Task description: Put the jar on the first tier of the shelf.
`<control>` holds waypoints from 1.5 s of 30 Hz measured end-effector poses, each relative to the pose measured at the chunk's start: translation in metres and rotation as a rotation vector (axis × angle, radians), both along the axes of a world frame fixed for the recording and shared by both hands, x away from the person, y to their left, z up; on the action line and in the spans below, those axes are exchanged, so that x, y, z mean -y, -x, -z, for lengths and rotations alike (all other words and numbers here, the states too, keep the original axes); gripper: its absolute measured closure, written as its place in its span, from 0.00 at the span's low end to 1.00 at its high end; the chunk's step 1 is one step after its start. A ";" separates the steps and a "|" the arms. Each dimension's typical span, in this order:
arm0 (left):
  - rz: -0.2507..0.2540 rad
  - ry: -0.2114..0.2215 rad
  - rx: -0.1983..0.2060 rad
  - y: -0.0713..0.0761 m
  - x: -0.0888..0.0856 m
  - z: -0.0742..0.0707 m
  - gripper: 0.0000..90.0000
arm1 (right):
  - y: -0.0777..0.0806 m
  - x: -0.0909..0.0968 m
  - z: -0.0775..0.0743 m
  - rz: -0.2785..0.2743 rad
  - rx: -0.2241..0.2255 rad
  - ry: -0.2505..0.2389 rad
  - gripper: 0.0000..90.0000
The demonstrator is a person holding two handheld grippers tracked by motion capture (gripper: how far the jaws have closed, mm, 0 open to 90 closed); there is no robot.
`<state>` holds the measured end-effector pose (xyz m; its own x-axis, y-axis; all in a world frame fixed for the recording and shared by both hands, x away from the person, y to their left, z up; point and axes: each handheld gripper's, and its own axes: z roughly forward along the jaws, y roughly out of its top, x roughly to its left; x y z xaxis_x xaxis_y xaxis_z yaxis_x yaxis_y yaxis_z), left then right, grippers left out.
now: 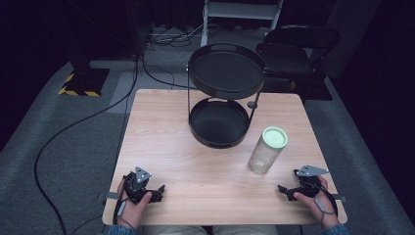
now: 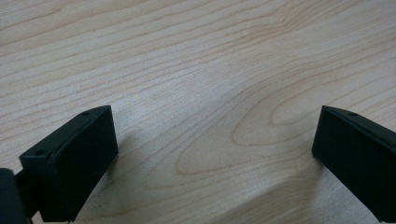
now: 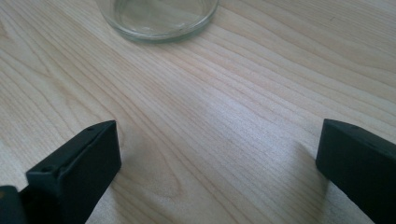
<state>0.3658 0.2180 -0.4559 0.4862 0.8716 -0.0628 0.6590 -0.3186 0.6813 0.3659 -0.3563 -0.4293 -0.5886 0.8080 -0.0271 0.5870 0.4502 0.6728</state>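
A clear glass jar (image 1: 266, 151) with a pale green lid stands upright on the wooden table (image 1: 171, 127), right of centre. Its glass base (image 3: 158, 18) fills the top of the right gripper view. Behind it stands a black two-tier round tray stand (image 1: 225, 93), both tiers bare. My left gripper (image 1: 157, 192) rests near the table's front left edge, open, jaws wide apart over bare wood (image 2: 215, 140). My right gripper (image 1: 284, 190) lies near the front right edge, open, pointing toward the jar, with nothing between its jaws (image 3: 219, 154).
A black folding chair (image 1: 296, 49) stands beyond the table's far right corner. Cables (image 1: 73, 127) run across the grey floor on the left. A yellow-black striped base (image 1: 83, 83) sits at the far left. White shelf legs (image 1: 242, 12) rise at the back.
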 end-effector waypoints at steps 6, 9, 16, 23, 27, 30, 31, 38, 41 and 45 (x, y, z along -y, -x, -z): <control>0.000 0.000 0.000 0.000 0.000 0.000 0.00 | 0.000 -0.001 0.000 0.005 0.000 -0.001 0.00; 0.000 0.000 0.000 0.000 0.000 0.000 0.00 | 0.000 -0.002 -0.001 0.000 -0.004 0.000 0.03; 0.000 0.000 0.000 0.000 0.000 0.000 0.00 | 0.000 -0.011 -0.023 -0.017 0.067 -0.046 0.03; 0.000 0.000 0.000 0.000 0.000 0.000 0.00 | -0.003 -0.018 -0.036 -0.032 0.099 -0.066 0.03; 0.000 0.000 0.000 0.000 0.000 0.000 0.00 | -0.006 -0.025 -0.042 -0.041 0.115 -0.073 0.03; 0.000 0.000 0.000 0.000 0.000 0.000 0.00 | -0.007 -0.028 -0.045 -0.046 0.124 -0.076 0.03; 0.000 -0.001 0.000 0.000 0.000 0.000 0.00 | -0.008 -0.029 -0.047 -0.049 0.127 -0.076 0.03; 0.001 -0.001 0.000 0.000 0.000 0.000 0.00 | -0.013 -0.038 -0.054 -0.067 0.157 -0.092 0.03; 0.001 -0.001 0.000 0.000 0.000 0.000 0.00 | -0.015 -0.043 -0.054 -0.072 0.165 -0.104 0.03; 0.000 0.000 0.000 0.000 0.000 0.000 0.00 | -0.019 -0.048 -0.056 -0.078 0.180 -0.112 0.03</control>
<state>0.3659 0.2180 -0.4559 0.4861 0.8716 -0.0629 0.6592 -0.3185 0.6811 0.3851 -0.3079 -0.3732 -0.6434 0.7639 -0.0500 0.4194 0.4063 0.8118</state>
